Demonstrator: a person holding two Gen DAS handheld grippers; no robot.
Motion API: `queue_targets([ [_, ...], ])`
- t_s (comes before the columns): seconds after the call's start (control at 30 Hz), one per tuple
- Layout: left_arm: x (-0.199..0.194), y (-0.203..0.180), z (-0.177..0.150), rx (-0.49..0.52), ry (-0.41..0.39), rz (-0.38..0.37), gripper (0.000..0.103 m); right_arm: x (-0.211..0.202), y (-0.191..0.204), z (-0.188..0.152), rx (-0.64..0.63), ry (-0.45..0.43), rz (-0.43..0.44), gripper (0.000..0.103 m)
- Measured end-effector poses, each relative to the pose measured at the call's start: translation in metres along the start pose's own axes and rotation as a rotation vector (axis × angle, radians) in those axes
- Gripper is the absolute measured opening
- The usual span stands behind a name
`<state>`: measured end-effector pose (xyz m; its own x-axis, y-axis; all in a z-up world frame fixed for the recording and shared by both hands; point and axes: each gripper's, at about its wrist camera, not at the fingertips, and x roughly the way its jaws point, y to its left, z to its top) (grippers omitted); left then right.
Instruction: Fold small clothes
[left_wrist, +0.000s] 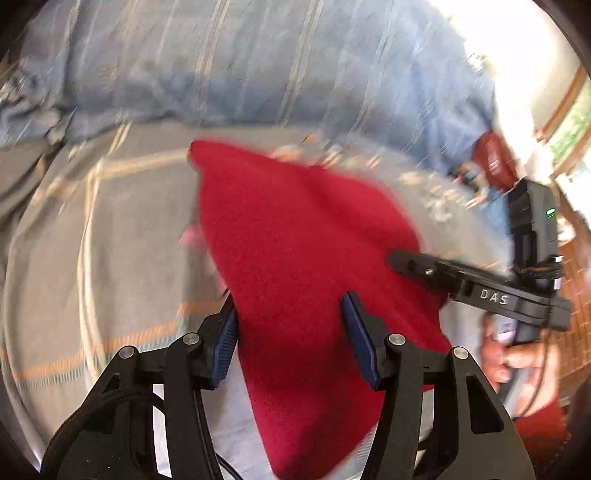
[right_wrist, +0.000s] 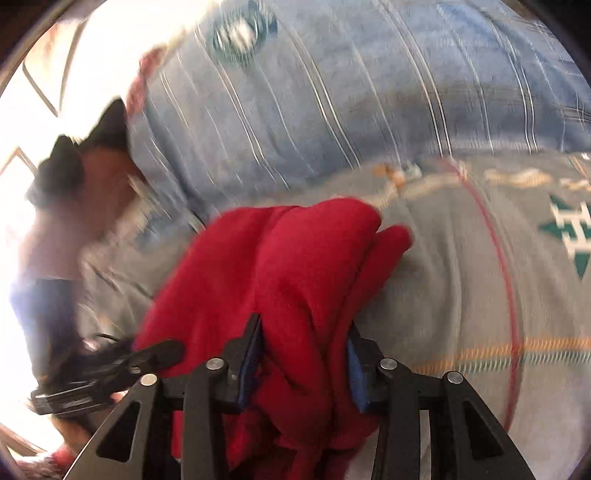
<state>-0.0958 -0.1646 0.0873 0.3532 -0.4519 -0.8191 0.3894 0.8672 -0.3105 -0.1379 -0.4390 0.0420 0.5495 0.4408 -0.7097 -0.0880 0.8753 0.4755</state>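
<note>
Left wrist view: my left gripper (left_wrist: 290, 332) seems clamped on the red fleece garment (left_wrist: 295, 236), draped over the grey bedspread (left_wrist: 92, 240). Right wrist view: my right gripper (right_wrist: 304, 360) grips its bunched folds (right_wrist: 280, 266).

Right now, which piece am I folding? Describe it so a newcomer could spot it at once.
Start at the grey patterned bedspread below the blue striped duvet. On it lies the red fleecy cloth, bunched between the pads of both the left gripper and the right gripper. It is the only plain red piece on the bed.
</note>
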Motion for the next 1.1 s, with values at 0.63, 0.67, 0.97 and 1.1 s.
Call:
queue_targets([
  [0.63, -0.033, -0.008, -0.031, 0.033, -0.184, 0.215, 0.058, 0.01, 0.063, -0.095, -0.329, 0.042, -0.363, 0.034],
  [0.67, -0.034, -0.008, -0.033, 0.036, -0.188, 0.221, 0.058, 0.008, 0.059, -0.098, -0.308, 0.028, -0.347, 0.034],
  [0.97, -0.061, -0.012, -0.041, 0.017, -0.284, 0.262, 0.058, -0.053, 0.075, -0.099, -0.216, -0.123, -0.257, 0.048],
  [1.1, -0.072, -0.014, -0.043, 0.013, -0.306, 0.27, 0.058, -0.067, 0.095, -0.103, -0.228, -0.209, -0.283, 0.055],
])
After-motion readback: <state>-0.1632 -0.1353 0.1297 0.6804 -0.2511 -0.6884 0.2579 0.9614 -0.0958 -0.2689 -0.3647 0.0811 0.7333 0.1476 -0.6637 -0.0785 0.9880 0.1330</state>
